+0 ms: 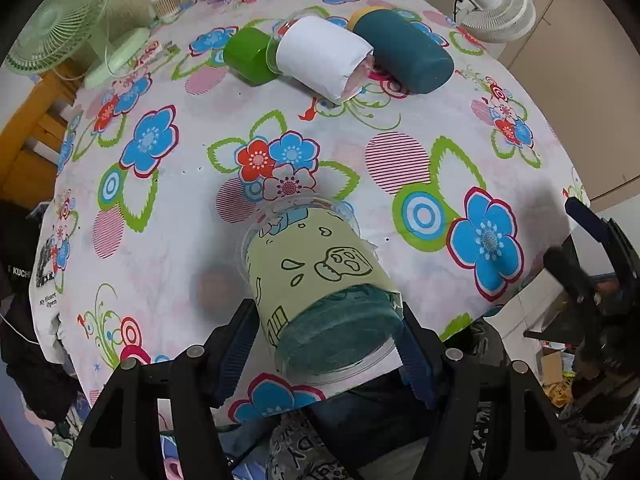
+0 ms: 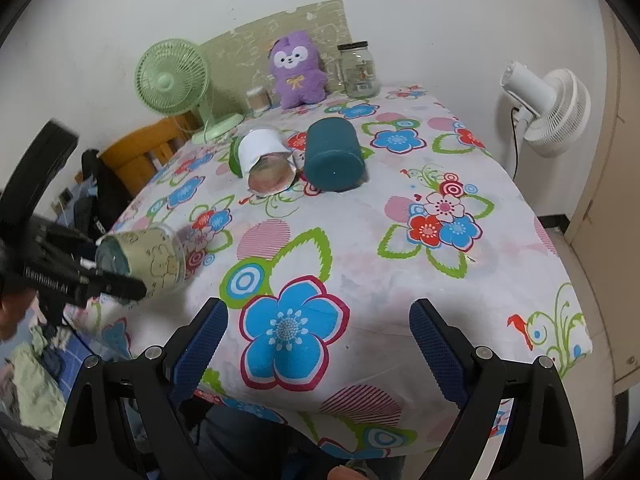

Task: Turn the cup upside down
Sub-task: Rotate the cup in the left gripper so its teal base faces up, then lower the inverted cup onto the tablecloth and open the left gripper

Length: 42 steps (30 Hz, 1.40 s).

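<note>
My left gripper is shut on a clear cup with a pale green cartoon sleeve. The cup is tilted in the air above the flowered tablecloth, its teal bottom toward the camera and its rim pointing away and down. The same cup shows in the right wrist view at the left table edge, held by the left gripper. My right gripper is open and empty over the near table edge; it also shows in the left wrist view.
Lying on their sides at the back are a white-sleeved cup, a dark teal cup and a green cup. A green fan, purple plush, glass jar and white fan stand behind.
</note>
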### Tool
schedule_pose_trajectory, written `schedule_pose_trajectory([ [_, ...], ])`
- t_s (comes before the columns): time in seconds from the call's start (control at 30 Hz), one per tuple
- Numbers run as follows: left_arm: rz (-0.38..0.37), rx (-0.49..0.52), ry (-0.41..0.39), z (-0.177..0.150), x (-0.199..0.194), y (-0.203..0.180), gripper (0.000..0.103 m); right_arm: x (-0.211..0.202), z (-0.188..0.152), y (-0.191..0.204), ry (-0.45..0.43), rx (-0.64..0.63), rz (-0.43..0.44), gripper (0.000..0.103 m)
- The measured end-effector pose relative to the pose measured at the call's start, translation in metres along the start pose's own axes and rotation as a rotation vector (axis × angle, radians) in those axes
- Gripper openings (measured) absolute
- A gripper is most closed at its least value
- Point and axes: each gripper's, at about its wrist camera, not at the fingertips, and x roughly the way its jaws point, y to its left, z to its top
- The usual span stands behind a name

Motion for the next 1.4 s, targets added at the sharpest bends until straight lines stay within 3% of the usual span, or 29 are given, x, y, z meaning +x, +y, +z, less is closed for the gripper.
schedule_pose_trajectory([
  [0.4,-0.148,0.036,0.219,0.003,-0.017,0.001,0.069,0.009,0.009,0.003,0.005,-0.052,0.001,0.094],
  [0.6,-0.165,0.037,0.300,0.003,-0.005,0.001,0.069,0.019,0.012,0.010,0.019,-0.075,0.039,0.094],
  [0.9,-0.161,0.010,0.324,0.019,0.009,0.006,0.069,0.032,0.009,0.039,0.056,-0.192,0.094,0.094],
  [1.4,-0.130,-0.006,0.301,0.044,0.013,0.010,0.070,0.039,0.009,0.049,0.074,-0.229,0.116,0.094],
])
